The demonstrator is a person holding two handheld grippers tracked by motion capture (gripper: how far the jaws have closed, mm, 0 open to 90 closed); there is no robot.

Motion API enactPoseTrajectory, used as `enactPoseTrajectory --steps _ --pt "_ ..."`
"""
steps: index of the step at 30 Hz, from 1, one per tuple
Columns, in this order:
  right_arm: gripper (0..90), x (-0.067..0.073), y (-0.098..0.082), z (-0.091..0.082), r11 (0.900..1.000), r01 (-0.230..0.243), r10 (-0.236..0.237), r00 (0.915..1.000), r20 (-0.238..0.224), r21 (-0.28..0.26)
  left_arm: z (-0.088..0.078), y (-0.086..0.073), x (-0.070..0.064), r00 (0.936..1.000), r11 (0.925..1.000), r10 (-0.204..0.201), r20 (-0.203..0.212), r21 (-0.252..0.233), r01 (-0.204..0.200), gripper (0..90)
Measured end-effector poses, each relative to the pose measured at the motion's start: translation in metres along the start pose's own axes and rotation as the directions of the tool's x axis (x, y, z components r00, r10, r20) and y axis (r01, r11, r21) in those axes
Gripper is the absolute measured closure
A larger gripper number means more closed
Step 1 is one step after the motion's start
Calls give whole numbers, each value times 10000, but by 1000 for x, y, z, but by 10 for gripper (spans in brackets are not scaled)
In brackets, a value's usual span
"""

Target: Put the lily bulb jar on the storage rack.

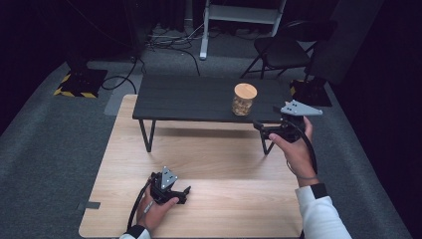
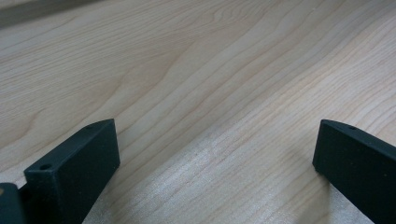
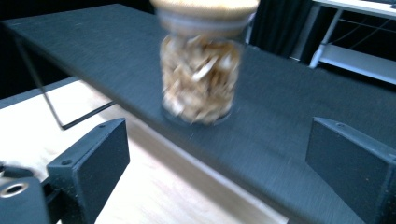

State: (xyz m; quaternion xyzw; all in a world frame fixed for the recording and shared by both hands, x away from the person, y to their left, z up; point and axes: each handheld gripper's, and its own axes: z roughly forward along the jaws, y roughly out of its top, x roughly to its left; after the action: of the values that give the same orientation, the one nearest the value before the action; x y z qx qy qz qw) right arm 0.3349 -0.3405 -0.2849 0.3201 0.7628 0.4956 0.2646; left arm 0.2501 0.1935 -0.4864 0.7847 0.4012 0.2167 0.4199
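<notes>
Nearest the camera, the left gripper (image 1: 185, 194) rests low over the near part of the light wooden desk (image 1: 119, 159), held in the person's left hand (image 1: 152, 211); in the left gripper view its two black jaws stand wide apart with bare wood grain between them, gripping nothing. Farther off, a small black low table (image 1: 189, 97) stands on the desk's far part, and on it, near its right end and close to its near edge, stands the glass jar (image 1: 243, 102). This jar is upright, clear-walled, packed with pale tan flaky pieces, and capped with a round light wooden lid (image 1: 245, 90). In the right gripper view the jar (image 3: 201, 77) appears blurred, standing on the dark tabletop just back from its edge. Held in the right hand (image 1: 296, 149), the right gripper (image 1: 258, 127) hovers just off the low table's near right corner, pointing toward the jar. Its jaws are spread wide and released, with the jar ahead of them and apart from both, untouched.
</notes>
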Motion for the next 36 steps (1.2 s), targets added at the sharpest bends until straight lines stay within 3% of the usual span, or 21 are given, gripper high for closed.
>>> enactPoseTrajectory --steps 6,7,8,19,28,36 --pt "63 11 -35 -14 9997 264 -264 9996 41 -14 0 0 0 10000 10000 -7 -3 5 7 5" --pt "63 13 -48 -17 9998 155 -155 9999 3 -82 0 0 0 10000 10000 -8 -3 2 8 5" --pt "63 13 -48 -17 9998 155 -155 9999 3 -82 0 0 0 10000 10000 -4 -2 -2 4 5" --pt "55 24 -117 -24 9994 -292 292 9996 16 201 0 0 0 10000 10000 -4 -2 -3 4 5" --pt "54 37 -161 -26 9956 -264 251 9996 156 902 0 0 0 10000 10000 -1 2 -4 1 5" --pt "54 40 -192 -26 9841 -767 751 9971 156 1599 0 0 0 10000 10000 0 1 -2 0 5"
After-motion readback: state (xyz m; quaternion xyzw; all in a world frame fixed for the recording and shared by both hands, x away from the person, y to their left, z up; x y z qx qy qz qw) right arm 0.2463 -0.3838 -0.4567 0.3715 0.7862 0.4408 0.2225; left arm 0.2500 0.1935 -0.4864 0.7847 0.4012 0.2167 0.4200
